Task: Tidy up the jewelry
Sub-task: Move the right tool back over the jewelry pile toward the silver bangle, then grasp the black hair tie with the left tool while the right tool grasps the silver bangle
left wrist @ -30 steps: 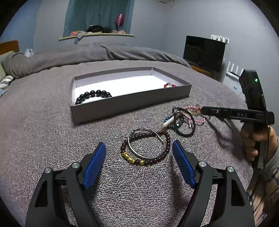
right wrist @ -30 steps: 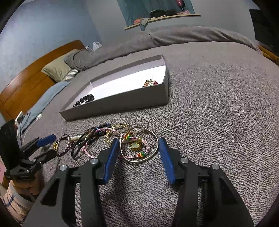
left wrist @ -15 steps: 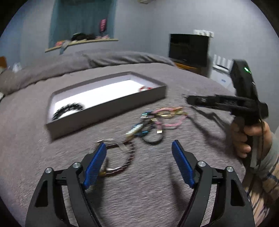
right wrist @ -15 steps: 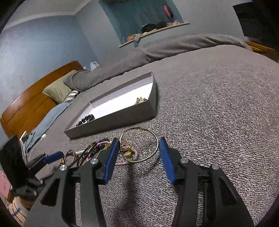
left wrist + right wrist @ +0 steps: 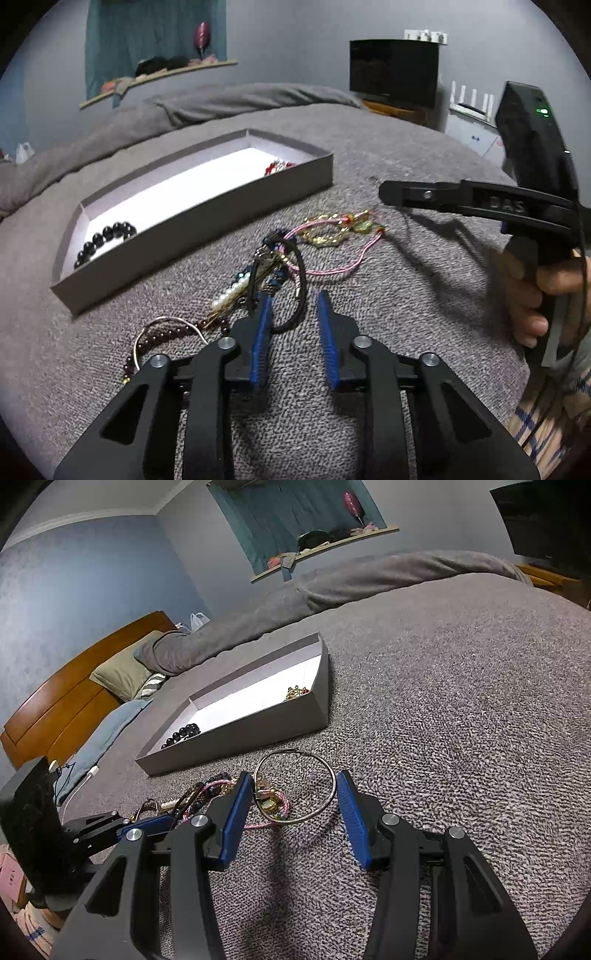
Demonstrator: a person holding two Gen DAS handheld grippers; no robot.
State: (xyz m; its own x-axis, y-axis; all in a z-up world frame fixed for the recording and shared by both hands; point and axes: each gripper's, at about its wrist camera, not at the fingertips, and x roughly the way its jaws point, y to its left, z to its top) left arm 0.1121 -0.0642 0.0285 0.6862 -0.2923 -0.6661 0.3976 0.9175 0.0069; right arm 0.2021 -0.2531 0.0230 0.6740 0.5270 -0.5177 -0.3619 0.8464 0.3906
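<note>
1. Left wrist view. Left gripper (image 5: 293, 314): jaws have just been closing and now stand narrow, with a gap between the blue pads. The near curve of a black cord loop (image 5: 295, 280) lies between them; neither pad visibly presses it, so nothing is pinched yet. Judged purpose: singling this loop out of the tangle.
2. Same view. Jewelry pile (image 5: 314, 240) on the grey blanket (image 5: 406, 295): pink cord bracelet, gold charms, pearl strand, dark-red beads (image 5: 166, 336) with a wire ring, all interlocked, near the box.
3. Same view. Grey box (image 5: 207, 225), shallow and open, just beyond the pile, serving as the collecting place: black bead bracelet (image 5: 103, 240) at one end, small red-and-gold piece (image 5: 277, 168) at the other.
4. Right wrist view. Right gripper (image 5: 293, 805): fingers spread about halfway, straddling a large silver hoop (image 5: 295, 790) without clamping it; the left pad sits at the hoop's edge. Judged purpose: lined up for the next pick.
</note>
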